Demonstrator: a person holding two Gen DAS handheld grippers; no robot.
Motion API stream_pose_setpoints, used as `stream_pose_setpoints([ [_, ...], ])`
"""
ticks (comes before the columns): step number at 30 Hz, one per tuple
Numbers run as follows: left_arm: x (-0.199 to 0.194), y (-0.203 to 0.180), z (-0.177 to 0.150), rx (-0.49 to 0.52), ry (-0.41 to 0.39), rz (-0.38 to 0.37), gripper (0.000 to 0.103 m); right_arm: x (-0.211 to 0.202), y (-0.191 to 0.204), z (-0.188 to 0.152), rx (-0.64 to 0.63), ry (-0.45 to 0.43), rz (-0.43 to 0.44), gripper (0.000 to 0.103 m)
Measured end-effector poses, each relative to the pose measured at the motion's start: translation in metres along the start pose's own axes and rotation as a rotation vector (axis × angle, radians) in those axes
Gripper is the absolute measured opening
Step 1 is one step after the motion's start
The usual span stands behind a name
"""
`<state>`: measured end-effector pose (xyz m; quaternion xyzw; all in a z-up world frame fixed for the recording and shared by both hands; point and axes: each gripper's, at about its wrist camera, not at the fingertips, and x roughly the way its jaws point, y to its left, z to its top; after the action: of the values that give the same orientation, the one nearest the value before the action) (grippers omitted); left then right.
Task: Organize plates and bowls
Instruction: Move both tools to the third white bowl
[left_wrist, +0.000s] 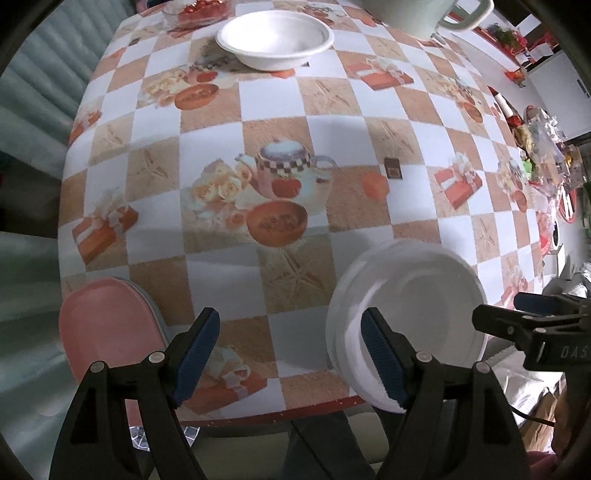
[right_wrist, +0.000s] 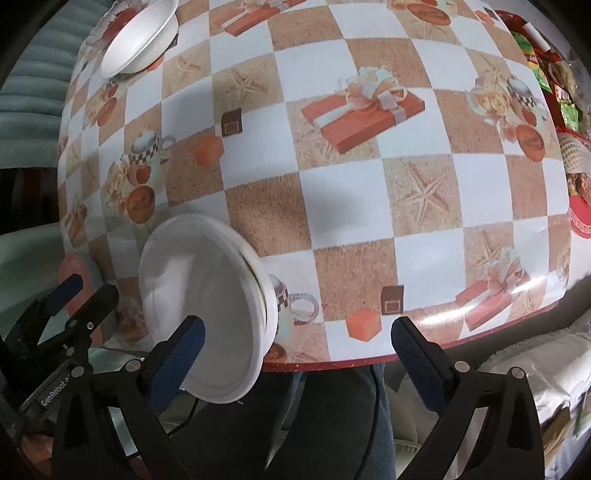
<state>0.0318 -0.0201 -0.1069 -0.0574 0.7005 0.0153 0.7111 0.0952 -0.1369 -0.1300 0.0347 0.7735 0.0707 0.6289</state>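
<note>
While both claws stand released with nothing between their pads, the stack of white plates (left_wrist: 410, 317) lies at the lower right of the left wrist view, at the near edge of the table (left_wrist: 332, 107), and shows again at the lower left of the right wrist view (right_wrist: 207, 314), overhanging that edge slightly. The left gripper (left_wrist: 291, 365) hangs at the bottom centre of its frame, its right-hand pad in front of the stack's rim; whether it touches cannot be told. The right gripper (right_wrist: 299, 363) hangs wide apart at the bottom of its own frame, its left-hand pad overlapping the plate edge in the picture. Judged by their thick matte rims, the plates appear to be foam or pulp disposables: very light, somewhat soft, easily dented or slid by a nudge, and best taken at the raised rim with a modest squeeze. A white bowl (left_wrist: 275, 38) of like material sits at the top centre of the left view, well apart from the stack. A pink plate (left_wrist: 107, 332) lies at the lower left, partly past the table edge. Packaged goods crowd the far right of the table (left_wrist: 543, 166), and a pale jug (left_wrist: 424, 14) stands beyond the bowl. The checked cloth between stack and bowl carries no obstruction.
</note>
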Motion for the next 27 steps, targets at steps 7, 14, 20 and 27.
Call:
stream_pose_setpoints([
  [7,-0.013,0.016,0.028,-0.037,-0.038,0.031,0.082,-0.020,0.001,0.033,-0.024,-0.042,-0.025,0.101],
  [14,-0.023,0.036,0.068,-0.086,-0.081,0.062,0.082,-0.043,0.009,0.080,-0.070,-0.095,-0.056,0.101],
  [20,-0.022,0.047,0.100,-0.128,-0.100,0.077,0.082,-0.049,0.024,0.125,-0.127,-0.103,-0.055,0.101],
  [27,-0.016,0.059,0.147,-0.194,-0.146,0.075,0.082,-0.041,0.048,0.171,-0.170,-0.093,-0.026,0.101],
])
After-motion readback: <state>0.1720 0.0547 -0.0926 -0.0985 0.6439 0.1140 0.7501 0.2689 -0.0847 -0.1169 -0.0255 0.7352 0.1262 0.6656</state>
